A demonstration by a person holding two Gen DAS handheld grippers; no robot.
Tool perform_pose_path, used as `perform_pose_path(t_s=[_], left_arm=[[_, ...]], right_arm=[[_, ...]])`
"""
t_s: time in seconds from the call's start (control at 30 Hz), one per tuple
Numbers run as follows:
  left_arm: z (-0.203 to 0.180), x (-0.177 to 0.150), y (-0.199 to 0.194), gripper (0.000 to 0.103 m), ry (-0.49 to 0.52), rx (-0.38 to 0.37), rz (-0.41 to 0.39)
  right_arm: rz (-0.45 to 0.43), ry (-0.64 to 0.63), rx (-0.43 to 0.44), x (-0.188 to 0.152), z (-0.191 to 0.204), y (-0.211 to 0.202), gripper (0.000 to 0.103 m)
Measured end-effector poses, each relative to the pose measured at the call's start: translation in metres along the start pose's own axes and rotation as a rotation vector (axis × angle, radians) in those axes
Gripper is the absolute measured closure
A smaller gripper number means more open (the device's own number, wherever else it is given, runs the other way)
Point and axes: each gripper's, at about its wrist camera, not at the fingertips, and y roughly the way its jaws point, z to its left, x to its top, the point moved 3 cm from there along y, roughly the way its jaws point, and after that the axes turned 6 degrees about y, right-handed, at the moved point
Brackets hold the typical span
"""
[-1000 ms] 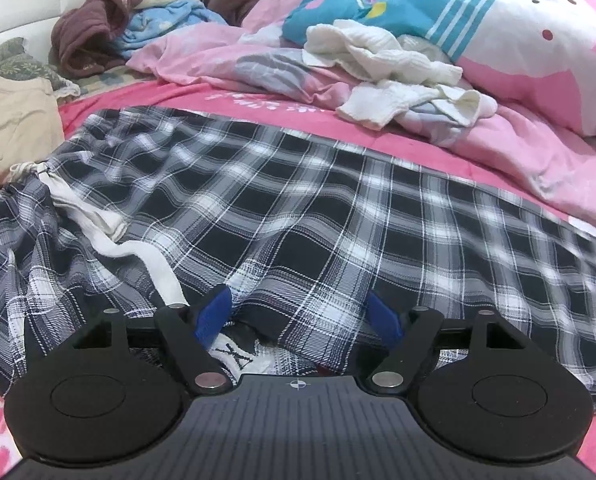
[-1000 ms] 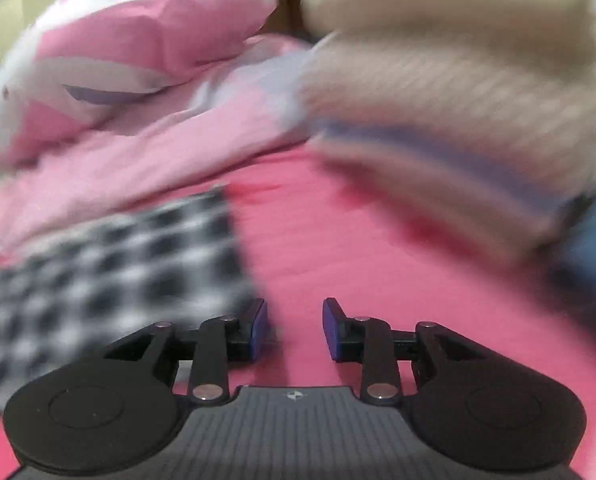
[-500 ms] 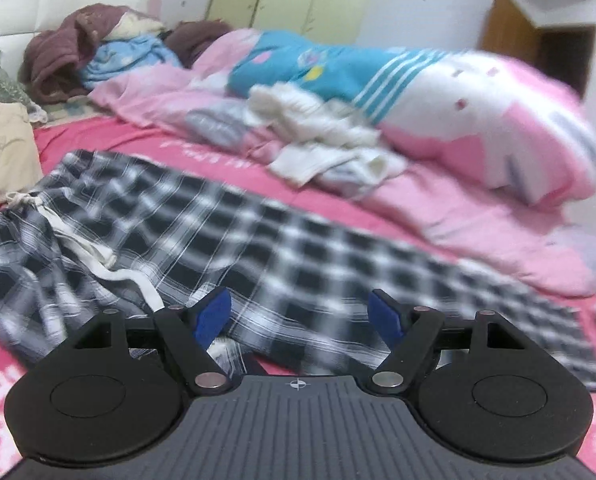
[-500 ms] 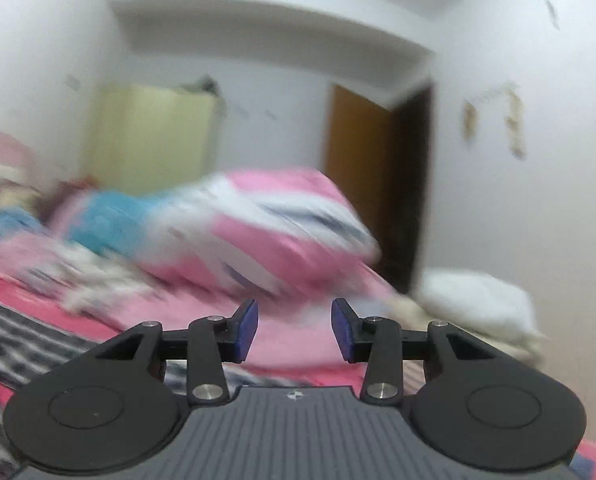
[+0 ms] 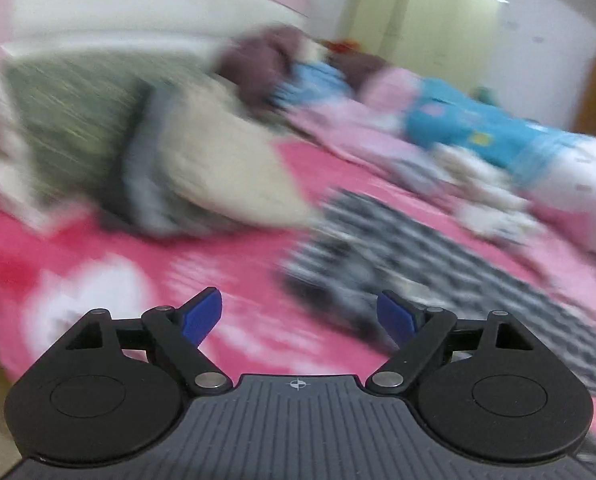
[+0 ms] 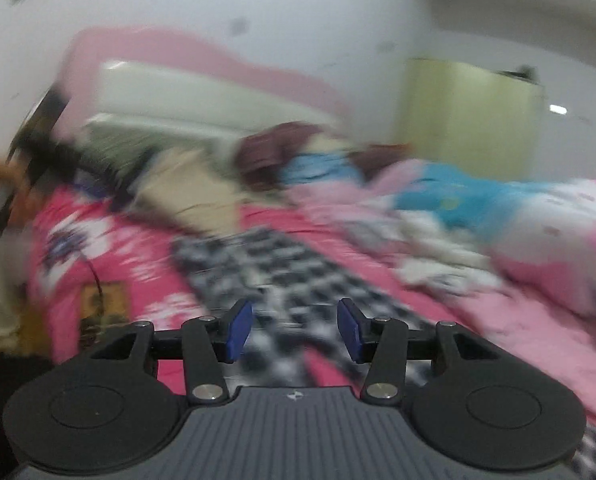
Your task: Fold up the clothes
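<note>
Black-and-white plaid trousers (image 5: 430, 256) lie flat on the pink bedsheet (image 5: 146, 280), blurred by motion. My left gripper (image 5: 300, 316) is open and empty, above the sheet just left of the trousers' near end. In the right wrist view the trousers (image 6: 282, 268) stretch away ahead. My right gripper (image 6: 295, 330) is open and empty, held over their near part without touching.
A beige garment (image 5: 222, 160) and a green-grey cushion (image 5: 66, 120) lie at the headboard end. A maroon and blue clothes heap (image 5: 290, 68), white clothes (image 5: 494, 196) and a pink-and-blue quilt (image 5: 498, 140) line the far side. A yellow wardrobe (image 6: 466, 112) stands behind.
Both grippers have swung left toward the headboard. The left one has lifted off the trousers' middle and now faces their end. The right one turned from the wall back to the bed.
</note>
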Motion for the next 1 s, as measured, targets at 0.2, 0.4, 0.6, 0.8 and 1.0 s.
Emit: perform_pose_path(t_s=[0.2, 0.4, 0.6, 0.8, 1.0], left_arm=[[0.037, 0.006, 0.034, 0.009, -0.038, 0.01, 0.038], [0.025, -0.009, 0.114, 0.018, -0.242, -0.26, 0.155], [0.015, -0.012, 0.157, 0.03, -0.311, -0.326, 0.185], [0.015, -0.021, 0.175, 0.051, -0.348, -0.36, 0.209], [0.013, -0.026, 0.181, 0.09, -0.358, -0.369, 0.207]], right_arm=[[0.085, -0.122, 0.176, -0.006, 0.062, 0.069, 0.054], [0.14, -0.226, 0.29, -0.012, 0.112, 0.131, 0.06], [0.156, -0.308, 0.328, -0.015, 0.145, 0.185, 0.064], [0.185, -0.346, 0.308, -0.025, 0.164, 0.233, 0.076], [0.182, -0.311, 0.319, -0.023, 0.166, 0.251, 0.103]])
